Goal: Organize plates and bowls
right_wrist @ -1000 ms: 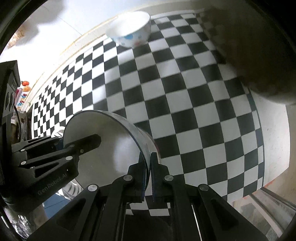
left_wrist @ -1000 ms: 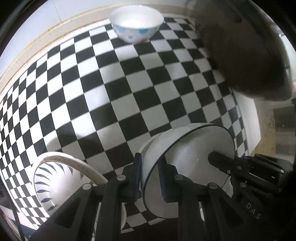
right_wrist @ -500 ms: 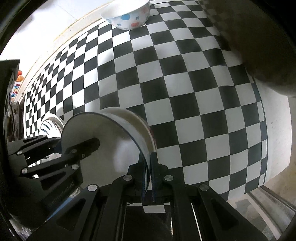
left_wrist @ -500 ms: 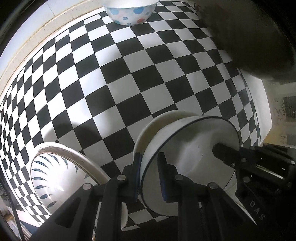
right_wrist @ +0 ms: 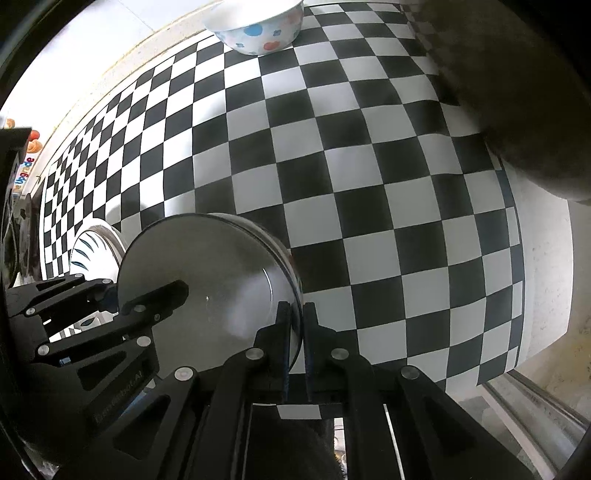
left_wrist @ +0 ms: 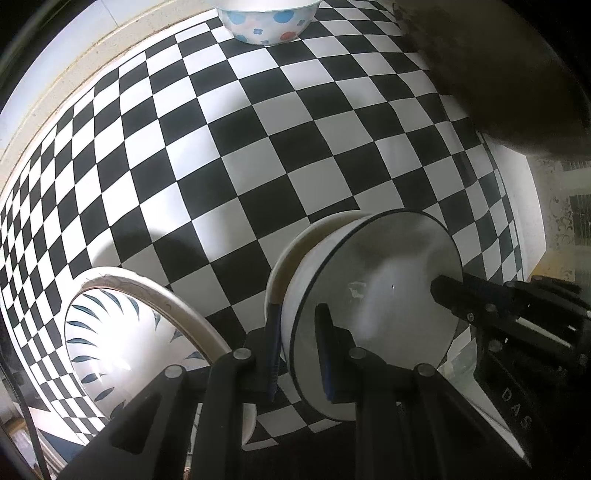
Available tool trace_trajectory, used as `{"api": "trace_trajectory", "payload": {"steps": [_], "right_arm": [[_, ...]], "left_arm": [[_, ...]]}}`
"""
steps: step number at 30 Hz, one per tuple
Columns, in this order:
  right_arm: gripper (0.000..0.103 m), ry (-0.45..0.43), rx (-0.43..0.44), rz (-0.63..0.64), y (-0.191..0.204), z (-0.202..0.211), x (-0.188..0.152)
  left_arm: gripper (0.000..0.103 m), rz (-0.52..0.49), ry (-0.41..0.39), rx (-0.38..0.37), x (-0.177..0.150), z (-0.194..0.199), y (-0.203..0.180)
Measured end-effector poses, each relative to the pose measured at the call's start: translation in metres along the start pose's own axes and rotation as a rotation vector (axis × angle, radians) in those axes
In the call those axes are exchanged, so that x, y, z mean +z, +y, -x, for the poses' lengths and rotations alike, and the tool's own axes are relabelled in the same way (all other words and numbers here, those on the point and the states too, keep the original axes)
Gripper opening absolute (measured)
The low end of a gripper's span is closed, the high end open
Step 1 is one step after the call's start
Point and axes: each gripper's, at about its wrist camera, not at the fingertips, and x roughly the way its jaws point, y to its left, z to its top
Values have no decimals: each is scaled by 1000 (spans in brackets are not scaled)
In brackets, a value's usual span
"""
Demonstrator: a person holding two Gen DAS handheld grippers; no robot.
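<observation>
Two grippers share one load above the checkered tablecloth (left_wrist: pixel 258 166). Farthest left, a leaf-patterned bowl (left_wrist: pixel 122 332) sits by the near edge. Next, the left gripper (left_wrist: pixel 297 350) pinches the near rim of the dark-rimmed white bowl (left_wrist: pixel 376 295), one finger outside and one inside the wall, jaws only narrowly apart; a second dish seems nested behind it, though the view is too cramped to be sure. The right gripper (right_wrist: pixel 295 339) clamps the opposite rim, jaws almost pressed together. Glazed ceramic is stiff, slick and breakable, so opposed rim grips suit it. A dotted bowl (right_wrist: pixel 258 26) waits at the far edge.
</observation>
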Motion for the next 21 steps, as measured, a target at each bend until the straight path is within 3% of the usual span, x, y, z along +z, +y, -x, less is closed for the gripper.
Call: {"api": "trace_trajectory", "payload": {"steps": [7, 11, 16, 21], "right_arm": [[9, 22, -2, 17, 3, -5, 3], [9, 35, 4, 26, 5, -7, 4], [9, 44, 7, 32, 6, -6, 6], [9, -17, 45, 3, -4, 23, 23]], "left_arm": [[15, 26, 16, -15, 0, 4, 6], [15, 10, 7, 22, -1, 8, 7], [15, 18, 16, -3, 0, 11, 13], [16, 40, -75, -16, 9, 44, 27]]}}
